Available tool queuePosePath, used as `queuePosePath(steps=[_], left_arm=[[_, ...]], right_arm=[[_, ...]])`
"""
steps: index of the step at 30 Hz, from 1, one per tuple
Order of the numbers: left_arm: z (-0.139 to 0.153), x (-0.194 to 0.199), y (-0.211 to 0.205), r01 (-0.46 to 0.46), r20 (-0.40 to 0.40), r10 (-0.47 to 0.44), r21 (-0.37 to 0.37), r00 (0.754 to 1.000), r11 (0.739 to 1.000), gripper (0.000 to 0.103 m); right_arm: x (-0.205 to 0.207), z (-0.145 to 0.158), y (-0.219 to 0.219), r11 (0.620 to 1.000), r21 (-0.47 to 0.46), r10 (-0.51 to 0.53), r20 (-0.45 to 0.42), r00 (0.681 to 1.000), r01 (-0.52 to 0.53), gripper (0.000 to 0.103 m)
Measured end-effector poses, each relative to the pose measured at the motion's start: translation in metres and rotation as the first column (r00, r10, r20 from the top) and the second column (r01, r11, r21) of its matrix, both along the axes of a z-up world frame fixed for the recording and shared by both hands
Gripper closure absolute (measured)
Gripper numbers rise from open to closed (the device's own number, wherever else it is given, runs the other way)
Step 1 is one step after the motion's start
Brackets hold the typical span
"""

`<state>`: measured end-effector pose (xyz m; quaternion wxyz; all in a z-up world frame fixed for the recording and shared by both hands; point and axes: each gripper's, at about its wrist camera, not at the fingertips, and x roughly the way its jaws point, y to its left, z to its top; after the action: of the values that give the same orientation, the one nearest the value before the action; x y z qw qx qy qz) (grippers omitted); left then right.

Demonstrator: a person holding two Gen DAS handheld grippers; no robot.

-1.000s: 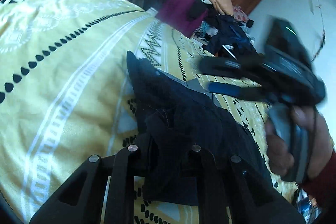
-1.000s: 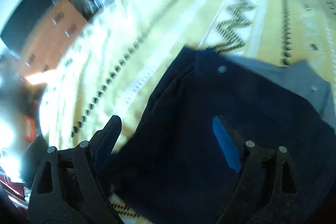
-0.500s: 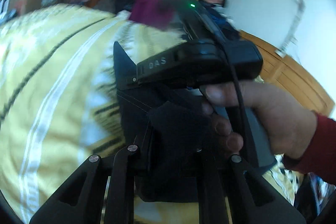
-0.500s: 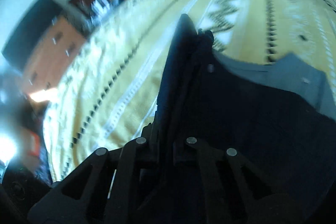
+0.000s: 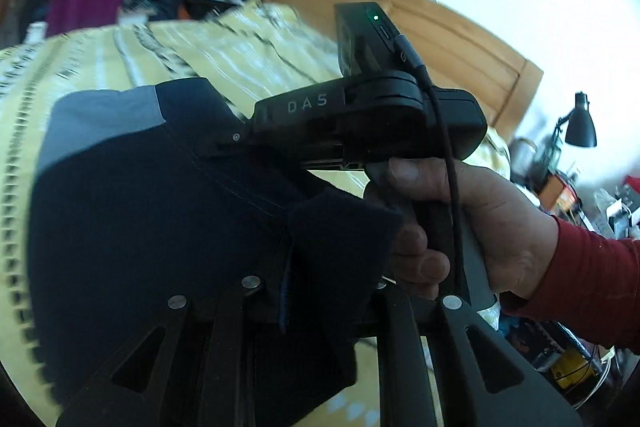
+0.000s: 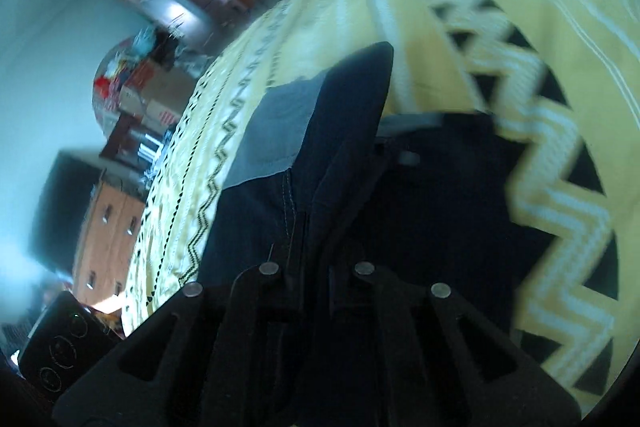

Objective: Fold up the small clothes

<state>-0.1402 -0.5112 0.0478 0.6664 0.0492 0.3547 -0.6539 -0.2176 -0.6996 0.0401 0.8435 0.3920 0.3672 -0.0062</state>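
Both grippers are clamped on the garment [image 5: 160, 219], a dark navy piece with a grey panel, which is lifted partly off the bed [image 5: 240, 51] and its yellow patterned cover. Left gripper [image 5: 316, 291]: fingers drawn narrow with a fold of navy cloth pinched between them, near a stitched seam. Right gripper [image 6: 316, 275]: fingers likewise narrow, closed on a cloth edge beside a seam. In the left view the right gripper body sits just above the garment, held by a hand [image 5: 460, 227] in a red sleeve [image 5: 592, 279]; the two grippers are close together. Step in hand, as judged: carrying one held edge over toward the other side to make a fold. Much of the garment hangs or bunches between the grippers, so the fold does not look laid yet. Next move calls for lowering both held points onto the bed with edges aligned, keeping the cloth taut, then opening the fingers only once the layers lie flat.
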Motion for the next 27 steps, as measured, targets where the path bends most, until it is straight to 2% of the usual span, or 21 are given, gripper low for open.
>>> queuePosePath(steps=[2, 5, 7, 9, 11, 12, 13, 14, 15, 17, 19, 21, 25, 26, 27], left_arm=[[-0.009, -0.009, -0.021, 0.030, -0.006, -0.030, 0.026, 1.000, 0.999, 0.086], [-0.030, -0.025, -0.048, 0.070, -0.023, -0.068, 0.086, 0.997, 0.994, 0.086], [-0.048, -0.033, -0.064, 0.097, -0.024, -0.095, 0.134, 0.995, 0.986, 0.076], [-0.067, -0.041, -0.078, 0.116, -0.015, -0.116, 0.202, 0.993, 0.973, 0.072], [-0.071, -0.044, -0.078, 0.110, -0.001, -0.112, 0.213, 0.994, 0.971, 0.072], [-0.067, -0.046, -0.074, 0.106, 0.000, -0.108, 0.214, 0.994, 0.971, 0.072], [-0.060, -0.049, -0.068, 0.104, 0.004, -0.108, 0.214, 0.994, 0.971, 0.072], [-0.049, -0.052, -0.055, 0.104, 0.022, -0.111, 0.198, 0.994, 0.975, 0.072], [-0.041, -0.057, -0.040, 0.104, 0.046, -0.114, 0.177, 0.992, 0.979, 0.072], [-0.018, -0.069, -0.001, 0.082, 0.127, -0.100, 0.142, 0.987, 0.987, 0.070], [-0.003, -0.074, 0.033, 0.032, 0.180, -0.054, 0.123, 0.982, 0.992, 0.062], [0.002, -0.077, 0.073, -0.052, 0.236, 0.023, 0.121, 0.971, 0.991, 0.058], [-0.022, -0.060, 0.127, -0.208, 0.234, 0.162, 0.188, 0.959, 0.960, 0.057], [-0.034, -0.052, 0.134, -0.239, 0.224, 0.189, 0.219, 0.956, 0.946, 0.057], [-0.039, -0.049, 0.138, -0.254, 0.215, 0.207, 0.225, 0.954, 0.941, 0.057]], right_arm=[[-0.010, -0.018, -0.019, 0.999, 0.051, -0.013, -0.020, 1.000, 0.014, 0.097], [-0.016, -0.041, -0.035, 0.997, 0.075, -0.023, -0.060, 0.998, 0.028, 0.097], [-0.017, -0.061, -0.042, 0.994, 0.104, -0.020, -0.087, 0.996, 0.029, 0.096], [-0.019, -0.069, -0.046, 0.988, 0.149, -0.021, -0.086, 0.996, 0.034, 0.094], [-0.021, -0.065, -0.044, 0.985, 0.170, -0.022, -0.079, 0.997, 0.036, 0.088], [-0.023, -0.062, -0.042, 0.985, 0.171, -0.018, -0.080, 0.997, 0.032, 0.079], [-0.025, -0.058, -0.039, 0.984, 0.176, -0.012, -0.075, 0.997, 0.025, 0.072], [-0.031, -0.052, -0.035, 0.983, 0.183, -0.005, -0.068, 0.998, 0.018, 0.056], [-0.036, -0.048, -0.031, 0.983, 0.185, 0.003, -0.062, 0.998, 0.008, 0.047], [-0.051, -0.041, -0.020, 0.985, 0.172, 0.017, -0.066, 0.998, -0.005, 0.041], [-0.066, -0.038, -0.008, 0.985, 0.171, 0.030, -0.072, 0.997, -0.018, 0.039], [-0.079, -0.041, -0.002, 0.985, 0.168, 0.041, -0.076, 0.996, -0.027, 0.038], [-0.090, -0.043, 0.011, 0.984, 0.172, 0.058, -0.082, 0.995, -0.043, 0.038], [-0.091, -0.044, 0.014, 0.985, 0.166, 0.060, -0.083, 0.995, -0.046, 0.042], [-0.091, -0.045, 0.014, 0.985, 0.166, 0.065, -0.083, 0.994, -0.050, 0.056]])
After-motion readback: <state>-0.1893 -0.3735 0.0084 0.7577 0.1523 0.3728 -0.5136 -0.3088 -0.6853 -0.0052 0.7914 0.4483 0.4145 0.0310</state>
